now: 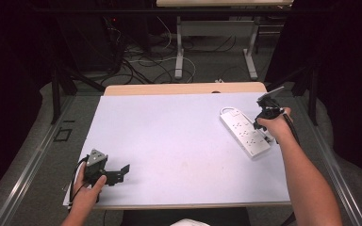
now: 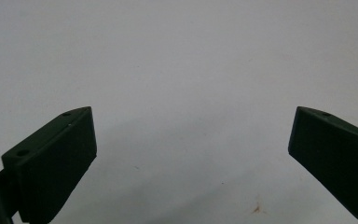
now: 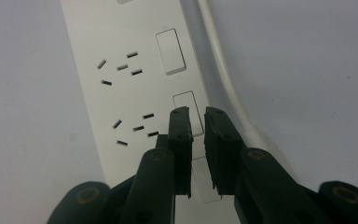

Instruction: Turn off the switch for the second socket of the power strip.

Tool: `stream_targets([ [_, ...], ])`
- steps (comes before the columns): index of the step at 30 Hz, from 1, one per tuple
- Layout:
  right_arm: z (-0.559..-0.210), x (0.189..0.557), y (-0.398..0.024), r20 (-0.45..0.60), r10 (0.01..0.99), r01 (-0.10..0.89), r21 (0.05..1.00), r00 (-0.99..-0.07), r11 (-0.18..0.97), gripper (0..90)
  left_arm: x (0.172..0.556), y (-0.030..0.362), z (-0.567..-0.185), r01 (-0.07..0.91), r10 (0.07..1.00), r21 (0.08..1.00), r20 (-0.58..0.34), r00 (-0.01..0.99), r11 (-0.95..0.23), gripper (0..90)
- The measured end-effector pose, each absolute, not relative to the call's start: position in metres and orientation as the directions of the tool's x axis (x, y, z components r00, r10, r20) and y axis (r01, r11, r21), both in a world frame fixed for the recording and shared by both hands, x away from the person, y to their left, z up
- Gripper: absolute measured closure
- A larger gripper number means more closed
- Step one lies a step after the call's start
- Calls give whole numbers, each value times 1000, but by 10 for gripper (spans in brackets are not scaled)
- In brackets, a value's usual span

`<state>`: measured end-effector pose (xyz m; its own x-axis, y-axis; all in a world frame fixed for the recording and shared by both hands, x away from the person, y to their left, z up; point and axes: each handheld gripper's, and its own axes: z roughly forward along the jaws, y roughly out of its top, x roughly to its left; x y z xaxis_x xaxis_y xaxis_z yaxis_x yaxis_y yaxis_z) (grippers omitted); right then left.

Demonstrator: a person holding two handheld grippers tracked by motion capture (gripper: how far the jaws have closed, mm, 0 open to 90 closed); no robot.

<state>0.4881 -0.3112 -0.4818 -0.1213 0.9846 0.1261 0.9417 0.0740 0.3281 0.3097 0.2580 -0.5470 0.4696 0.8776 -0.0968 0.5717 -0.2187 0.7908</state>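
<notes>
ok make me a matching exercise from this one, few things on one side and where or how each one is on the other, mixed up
Things:
1. left tongs
2. right tongs
3. power strip
4. white cable

Places or states:
A. lies flat at the right side of the table, sockets up
B. jaws wide apart over bare table, nothing between them
C. runs along the strip's side past its switches
D. jaws nearly together, tips over a rocker switch

Pairs: 1-B, 2-D, 3-A, 4-C
</notes>
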Motion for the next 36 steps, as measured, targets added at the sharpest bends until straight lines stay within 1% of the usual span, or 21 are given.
stream_targets([
  [1, -483, 488, -311, 138, 984, 943, 328, -116, 66, 828, 310, 258, -547, 572, 878, 790, -97, 470, -219, 10],
  [2, -484, 489, -312, 122, 985, 944, 321, -124, 79, 839, 310, 258, -547, 572, 878, 790, -97, 470, -219, 10],
  [4, -485, 489, -311, 128, 985, 948, 312, -112, 67, 857, 310, 258, -547, 574, 876, 788, -96, 473, -223, 10],
  [5, -486, 489, -313, 111, 985, 946, 313, -130, 90, 866, 310, 258, -547, 574, 875, 788, -96, 474, -224, 10],
  [6, -486, 489, -311, 121, 985, 947, 312, -119, 76, 876, 310, 257, -547, 574, 876, 789, -98, 473, -222, 10],
  [9, -487, 490, -310, 133, 982, 945, 316, -134, 87, 900, 310, 257, -547, 572, 875, 789, -97, 474, -223, 10],
  [10, -487, 490, -310, 104, 985, 946, 306, -141, 103, 900, 310, 257, -547, 573, 875, 789, -97, 474, -223, 10],
  [13, -488, 491, -308, 112, 985, 948, 304, -131, 91, 900, 310, 257, -548, 573, 875, 789, -97, 474, -223, 10],
  [15, -491, 492, -309, 106, 983, 945, 310, -147, 107, 900, 310, 257, -548, 573, 875, 789, -97, 475, -223, 10],
  [16, -491, 492, -307, 126, 983, 948, 305, -134, 90, 900, 310, 257, -548, 573, 875, 789, -97, 474, -223, 10],
  [19, -493, 493, -305, 93, 985, 949, 294, -147, 113, 900, 310, 257, -548, 573, 875, 789, -97, 475, -223, 10],
  [20, -494, 493, -304, 100, 985, 951, 290, -140, 106, 900, 310, 257, -548, 573, 875, 789, -97, 474, -223, 10],
  [22, -495, 494, -304, 86, 983, 950, 284, -160, 129, 900, 310, 257, -548, 573, 875, 788, -97, 475, -223, 10],
  [24, -495, 493, -303, 101, 982, 948, 292, -159, 123, 900, 310, 257, -548, 573, 875, 788, -97, 474, -223, 10],
  [26, -495, 494, -301, 93, 984, 951, 284, -151, 119, 900, 310, 257, -548, 575, 875, 788, -98, 473, -222, 10],
  [27, -495, 494, -303, 68, 984, 953, 267, -167, 143, 900, 310, 257, -548, 575, 875, 787, -98, 474, -223, 10],
  [28, -496, 494, -301, 79, 986, 956, 267, -150, 124, 900, 310, 256, -548, 574, 876, 787, -96, 473, -224, 10],
  [29, -498, 494, -301, 75, 985, 952, 279, -153, 126, 900, 310, 256, -548, 574, 876, 788, -96, 472, -223, 10],
  [36, -499, 494, -301, 62, 985, 953, 269, -162, 140, 900, 310, 256, -548, 574, 876, 787, -96, 473, -224, 10],
])
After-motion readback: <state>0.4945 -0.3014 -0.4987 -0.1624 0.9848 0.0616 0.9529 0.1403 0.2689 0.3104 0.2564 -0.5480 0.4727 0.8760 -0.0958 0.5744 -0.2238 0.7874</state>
